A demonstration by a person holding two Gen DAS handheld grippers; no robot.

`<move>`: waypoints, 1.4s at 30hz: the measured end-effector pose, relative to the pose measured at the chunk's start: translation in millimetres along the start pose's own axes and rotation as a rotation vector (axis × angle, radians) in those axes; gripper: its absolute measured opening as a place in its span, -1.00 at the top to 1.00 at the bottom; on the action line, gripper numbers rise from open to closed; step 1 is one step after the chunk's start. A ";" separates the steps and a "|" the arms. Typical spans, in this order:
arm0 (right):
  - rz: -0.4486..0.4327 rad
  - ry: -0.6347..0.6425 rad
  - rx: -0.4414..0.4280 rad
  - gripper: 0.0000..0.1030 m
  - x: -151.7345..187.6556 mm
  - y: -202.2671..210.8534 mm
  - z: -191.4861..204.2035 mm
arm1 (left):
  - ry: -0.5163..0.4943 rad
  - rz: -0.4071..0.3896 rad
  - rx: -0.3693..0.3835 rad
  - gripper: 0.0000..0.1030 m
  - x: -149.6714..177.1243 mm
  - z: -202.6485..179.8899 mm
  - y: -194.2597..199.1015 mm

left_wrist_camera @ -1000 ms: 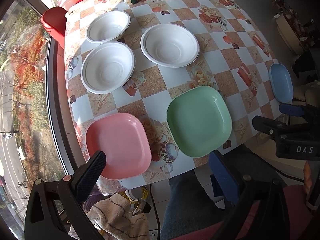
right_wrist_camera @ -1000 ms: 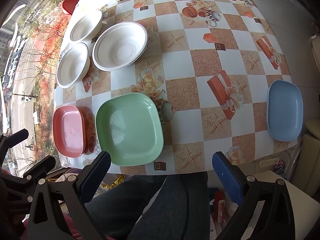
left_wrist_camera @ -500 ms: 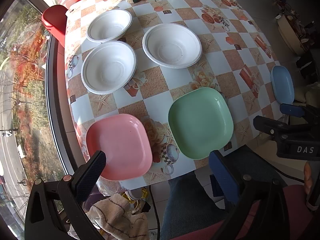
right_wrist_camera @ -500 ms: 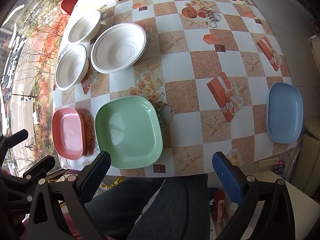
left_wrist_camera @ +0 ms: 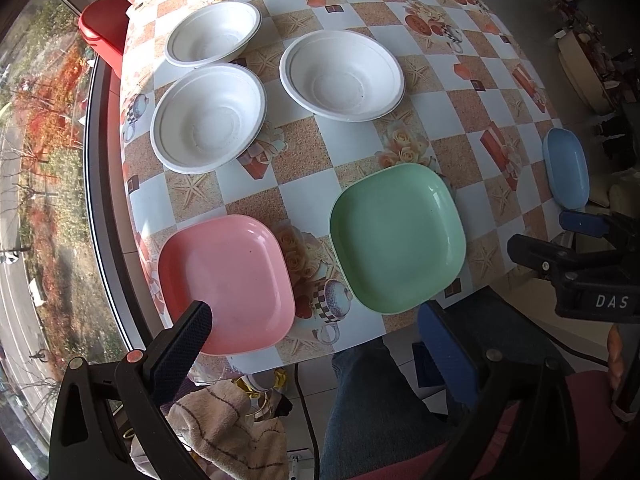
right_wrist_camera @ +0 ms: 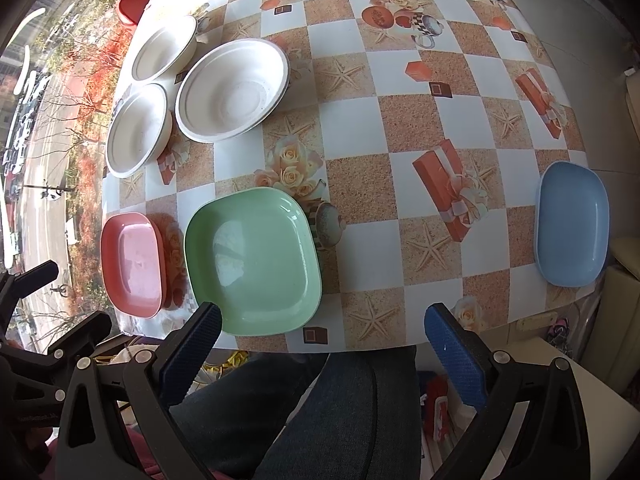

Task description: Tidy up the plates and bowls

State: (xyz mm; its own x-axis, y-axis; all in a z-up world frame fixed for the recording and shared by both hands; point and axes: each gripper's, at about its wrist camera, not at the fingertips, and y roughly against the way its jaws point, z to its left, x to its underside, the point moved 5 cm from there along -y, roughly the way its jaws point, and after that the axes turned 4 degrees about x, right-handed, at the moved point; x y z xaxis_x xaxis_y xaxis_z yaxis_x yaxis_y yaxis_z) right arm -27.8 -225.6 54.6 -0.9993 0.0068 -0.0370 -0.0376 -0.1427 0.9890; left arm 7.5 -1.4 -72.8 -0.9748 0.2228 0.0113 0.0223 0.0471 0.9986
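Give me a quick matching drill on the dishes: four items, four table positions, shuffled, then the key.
Items:
1. pink plate
2. green plate
3. blue plate
4. white bowls

Positions:
A. alone at the table's right edge
B. near edge, centre
C. grouped on the far left, none stacked
D. near-left corner, by the window

Pairs: 1-D, 2-B, 3-A, 4-C
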 end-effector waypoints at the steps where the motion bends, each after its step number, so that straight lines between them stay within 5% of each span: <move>1: 0.013 0.005 -0.007 -0.98 1.9 -2.6 0.4 | 0.012 0.011 -0.002 -0.99 1.3 1.7 -2.6; 12: 0.159 0.010 0.023 -0.98 13.7 -65.3 -7.1 | 0.150 0.098 -0.060 -0.99 12.9 17.2 -57.9; 25: 0.137 0.116 0.202 -0.98 -12.3 -129.6 -5.5 | 0.163 0.110 -0.103 -0.99 0.7 -7.6 -92.3; 34: 0.164 0.021 0.242 -0.98 7.5 -126.3 -55.5 | 0.152 0.100 -0.066 -0.99 -13.9 -35.3 -113.2; 42: 0.150 0.027 0.157 -0.98 12.0 -135.5 -58.3 | 0.174 0.086 -0.090 -0.99 -18.8 -39.4 -126.5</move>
State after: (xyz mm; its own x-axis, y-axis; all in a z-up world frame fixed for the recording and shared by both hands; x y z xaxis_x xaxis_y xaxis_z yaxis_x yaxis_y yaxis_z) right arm -34.8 -263.8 -88.2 -0.9934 -0.0298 0.1108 0.1103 0.0160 0.9938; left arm 14.3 -50.0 -197.4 -0.9939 0.0504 0.0976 0.0949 -0.0538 0.9940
